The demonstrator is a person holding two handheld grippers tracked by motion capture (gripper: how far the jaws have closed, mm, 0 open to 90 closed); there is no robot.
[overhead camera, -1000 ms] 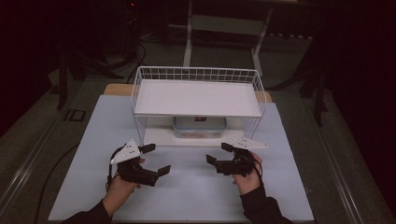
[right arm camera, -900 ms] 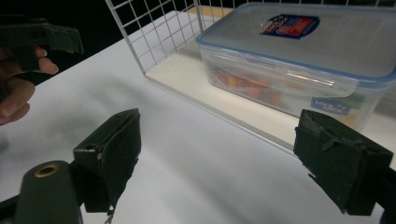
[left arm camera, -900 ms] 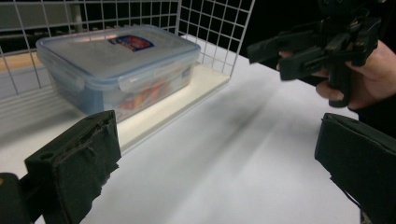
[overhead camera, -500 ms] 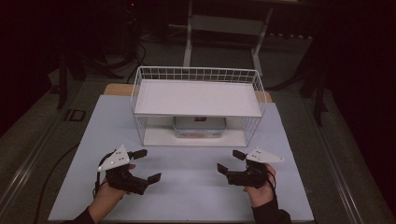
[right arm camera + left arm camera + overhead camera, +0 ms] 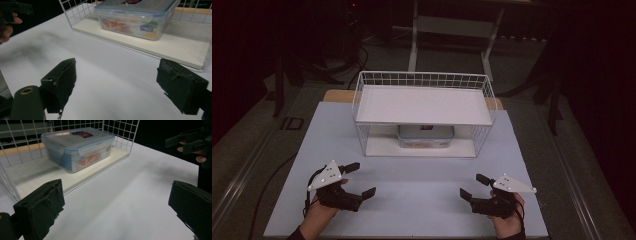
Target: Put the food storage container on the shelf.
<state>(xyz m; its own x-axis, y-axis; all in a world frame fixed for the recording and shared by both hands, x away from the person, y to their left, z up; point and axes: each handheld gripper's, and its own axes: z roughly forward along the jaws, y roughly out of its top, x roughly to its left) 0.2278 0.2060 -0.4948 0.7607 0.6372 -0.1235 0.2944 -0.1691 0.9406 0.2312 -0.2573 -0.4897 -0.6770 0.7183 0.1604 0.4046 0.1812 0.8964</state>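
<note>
A white wire rack [image 5: 422,105] with two shelves stands at the middle back of the white table. On its lower board sits a clear lidded food box [image 5: 425,136] with a blue rim. The left gripper view shows the box [image 5: 77,147] ahead to the left, and the right gripper view shows the box [image 5: 136,18] ahead to the right. My left gripper [image 5: 362,179] is open near the front left, with nothing between its jaws [image 5: 115,192]. My right gripper [image 5: 471,186] is open at the front right, also holding nothing [image 5: 117,72]. Both point toward the rack, well short of it.
Bare white tabletop [image 5: 422,175] lies between the grippers and the rack. The rack's wire sides [image 5: 120,130] enclose the lower board [image 5: 185,53] at both ends. A wooden strip [image 5: 337,95] runs behind the rack. Dark floor, cables and stand legs surround the table.
Both hands have drawn back toward the front edge and spread apart, left going left and right going right. Both grippers stay open.
</note>
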